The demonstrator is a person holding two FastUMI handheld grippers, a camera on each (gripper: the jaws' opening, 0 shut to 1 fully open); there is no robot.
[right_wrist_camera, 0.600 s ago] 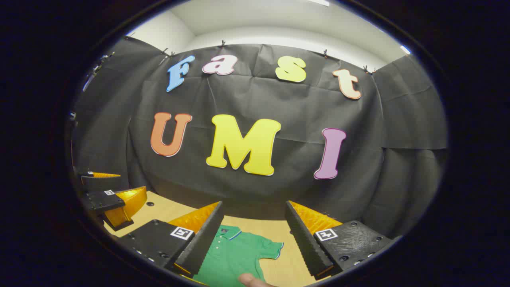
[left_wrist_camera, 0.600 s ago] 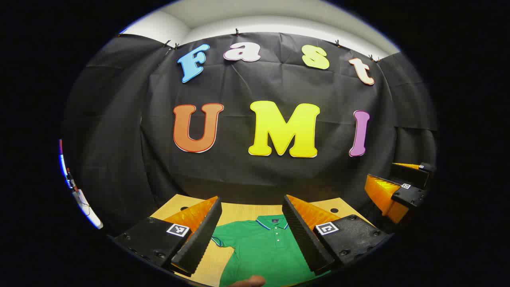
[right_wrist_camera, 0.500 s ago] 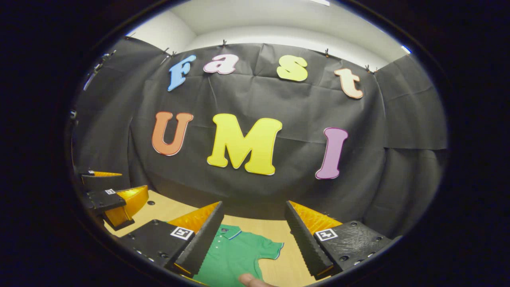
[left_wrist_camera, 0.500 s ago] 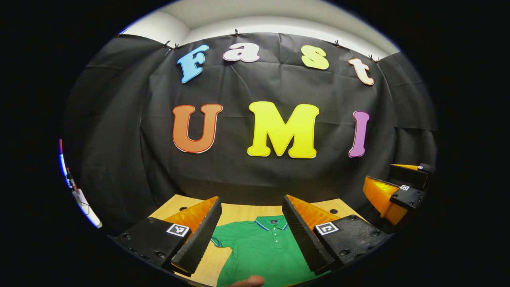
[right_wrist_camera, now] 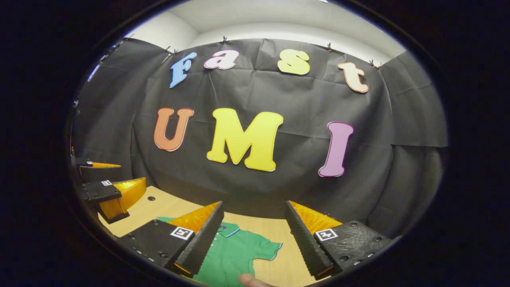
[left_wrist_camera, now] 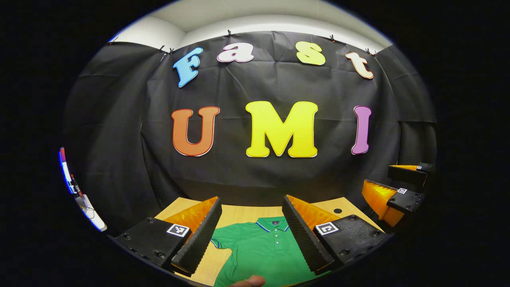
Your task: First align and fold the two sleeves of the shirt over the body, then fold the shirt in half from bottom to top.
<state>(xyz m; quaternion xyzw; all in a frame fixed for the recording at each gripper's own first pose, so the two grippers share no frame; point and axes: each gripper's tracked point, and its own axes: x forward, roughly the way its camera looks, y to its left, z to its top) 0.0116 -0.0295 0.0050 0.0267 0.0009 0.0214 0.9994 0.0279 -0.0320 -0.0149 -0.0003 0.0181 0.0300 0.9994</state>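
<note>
A green polo shirt [left_wrist_camera: 265,253] with a blue-edged collar lies flat on the wooden table [left_wrist_camera: 243,213], collar toward the far wall. My left gripper [left_wrist_camera: 251,231] hangs open above it, nothing between its fingers. In the right gripper view the shirt [right_wrist_camera: 235,255] shows its right short sleeve [right_wrist_camera: 267,250] spread out on the table [right_wrist_camera: 275,229]. My right gripper [right_wrist_camera: 253,235] is open above that side, holding nothing. Each gripper appears at the edge of the other's view: the right gripper [left_wrist_camera: 392,187] and the left gripper [right_wrist_camera: 105,181], both with fingers apart. The shirt's lower part is hidden.
A fingertip [left_wrist_camera: 249,281] pokes in at the bottom edge of the left gripper view, and another fingertip [right_wrist_camera: 249,280] in the right gripper view. Small round holes [left_wrist_camera: 338,210] sit near the table's far corners. The black cloth wall stands just behind the table.
Both grippers have tipped slightly downward, so a little more of the table and shirt shows. Both stay open.
</note>
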